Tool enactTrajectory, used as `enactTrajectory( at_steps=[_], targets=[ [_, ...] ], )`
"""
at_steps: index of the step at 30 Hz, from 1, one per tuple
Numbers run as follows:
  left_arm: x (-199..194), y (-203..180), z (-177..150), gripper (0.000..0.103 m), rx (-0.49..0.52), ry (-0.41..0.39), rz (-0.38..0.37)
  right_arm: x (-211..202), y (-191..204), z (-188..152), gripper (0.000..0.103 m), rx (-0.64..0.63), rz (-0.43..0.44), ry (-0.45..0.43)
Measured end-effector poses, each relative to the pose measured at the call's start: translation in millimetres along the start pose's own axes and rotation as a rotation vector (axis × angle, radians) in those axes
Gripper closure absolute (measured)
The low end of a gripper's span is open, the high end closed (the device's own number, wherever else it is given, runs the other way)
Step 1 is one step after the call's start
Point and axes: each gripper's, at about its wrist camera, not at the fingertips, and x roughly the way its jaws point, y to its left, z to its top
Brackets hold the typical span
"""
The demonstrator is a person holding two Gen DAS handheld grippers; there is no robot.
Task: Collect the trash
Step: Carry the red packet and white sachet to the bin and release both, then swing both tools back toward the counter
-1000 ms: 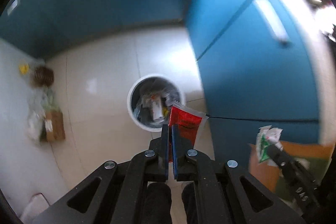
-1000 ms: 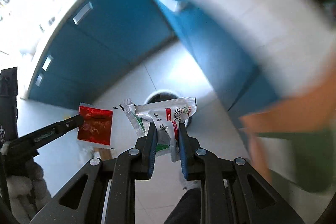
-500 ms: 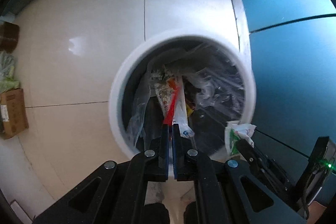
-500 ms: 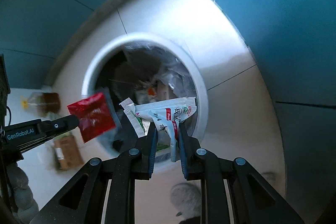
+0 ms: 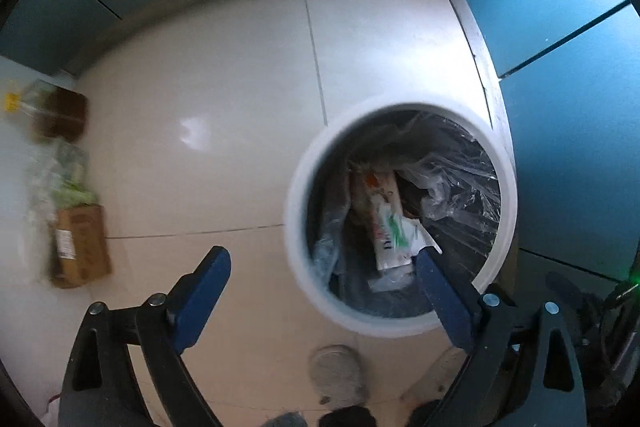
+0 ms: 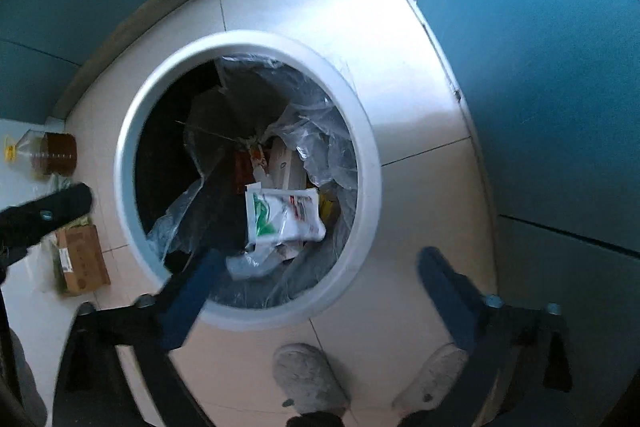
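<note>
A round white trash bin with a clear liner stands on the tiled floor by the blue cabinets; it also shows in the right wrist view. A white and green wrapper lies on top of the trash inside; it shows in the left wrist view too. A red packet shows deeper inside the bin. My left gripper is open and empty above the bin's near left rim. My right gripper is open and empty above the bin. The tip of the left gripper shows at the left of the right wrist view.
Blue cabinet doors stand right of and behind the bin. At the left wall are a cardboard box, a plastic bag and a bottle of dark liquid. The person's grey slippers stand just in front of the bin.
Both grippers have opened. The red packet has left the left gripper and the white and green wrapper has left the right one; both now lie in the bin. The left gripper has shifted left.
</note>
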Motion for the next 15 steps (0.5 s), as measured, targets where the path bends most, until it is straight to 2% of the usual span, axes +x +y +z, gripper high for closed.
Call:
enactTrajectory(
  at_steps=[2, 8, 15],
  targets=[
    [-23.1, 5.4, -7.2, 0.004, 0.002, -0.022, 0.026, -22.4, 6.3, -4.1, 0.000, -0.019, -0.015, -0.016],
    [-94.6, 10.4, -29.2, 0.004, -0.028, -0.065, 0.074, -95.0, 20.4, -16.5, 0.000, -0.049, -0.036, -0.054],
    [-191.6, 13.7, -58.8, 0.004, -0.059, -0.109, 0.103, -220.9, 32.5, -37.3, 0.000, -0.074, -0.033, -0.100]
  ],
)
